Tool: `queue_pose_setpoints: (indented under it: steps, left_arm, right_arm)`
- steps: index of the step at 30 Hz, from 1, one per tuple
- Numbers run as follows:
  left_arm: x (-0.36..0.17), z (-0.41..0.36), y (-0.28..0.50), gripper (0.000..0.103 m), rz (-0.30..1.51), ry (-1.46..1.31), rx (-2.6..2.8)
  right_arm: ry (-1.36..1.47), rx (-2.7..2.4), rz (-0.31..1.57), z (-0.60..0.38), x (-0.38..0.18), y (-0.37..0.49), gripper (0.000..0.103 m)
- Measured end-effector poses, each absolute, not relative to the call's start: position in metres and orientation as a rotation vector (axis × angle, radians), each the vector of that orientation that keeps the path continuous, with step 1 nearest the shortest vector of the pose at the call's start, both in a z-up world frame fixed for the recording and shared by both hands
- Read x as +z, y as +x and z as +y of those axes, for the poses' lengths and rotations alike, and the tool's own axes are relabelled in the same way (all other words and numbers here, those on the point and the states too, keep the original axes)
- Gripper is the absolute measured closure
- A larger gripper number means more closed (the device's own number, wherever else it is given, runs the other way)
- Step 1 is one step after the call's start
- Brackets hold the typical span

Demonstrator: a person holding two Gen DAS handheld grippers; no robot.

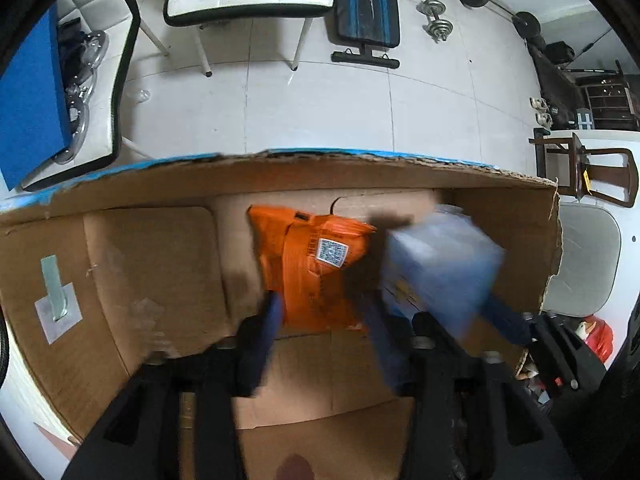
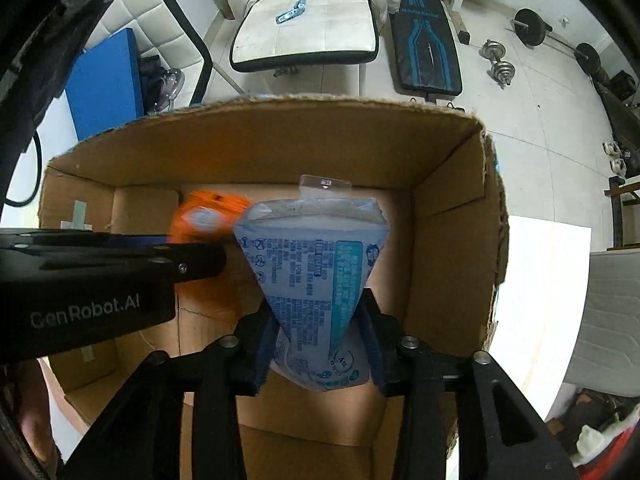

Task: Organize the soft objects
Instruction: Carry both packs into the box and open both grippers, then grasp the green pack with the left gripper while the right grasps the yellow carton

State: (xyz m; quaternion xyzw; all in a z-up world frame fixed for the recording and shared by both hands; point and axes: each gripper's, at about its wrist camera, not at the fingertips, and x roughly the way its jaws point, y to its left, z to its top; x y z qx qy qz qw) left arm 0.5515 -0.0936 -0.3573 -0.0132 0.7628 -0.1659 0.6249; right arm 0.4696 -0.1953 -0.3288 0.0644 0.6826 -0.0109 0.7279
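two grippers lower soft packs into an open cardboard box (image 2: 280,148).

in the right wrist view, centre frame, the right gripper (image 2: 320,336) clenches the lower end of a pale blue pack (image 2: 316,264), still above the box floor. in the left wrist view, the orange pack (image 1: 316,268) sits mid-frame between the left gripper's (image 1: 324,320) spread fingers; whether it is released or still touched, i cannot tell. both packs have reached the box; letting go remains.

blue pack (image 1: 442,268): motion-blurred, print unreadable
orange pack (image 2: 208,216): blurred, lower part hidden behind left tool (image 2: 120,260)
cardboard box (image 2: 440,240): near wall cut off
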Motion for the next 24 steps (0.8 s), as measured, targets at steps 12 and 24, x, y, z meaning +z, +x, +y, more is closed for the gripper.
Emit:
queue_pose_setpoints:
  steps: [12,24]
  left_arm:
    - [-0.313,-0.062,0.523,0.004,1.583,0.088,-0.281]
    - [-0.238,-0.019,0.433,0.003,1.405,0.101,-0.232]
  right_arm:
    - [0.141,-0.049,1.501,-0.187,-0.303,0.447,0.006]
    - [0.133,-0.009,1.401,-0.157,-0.250,0.377,0.000]
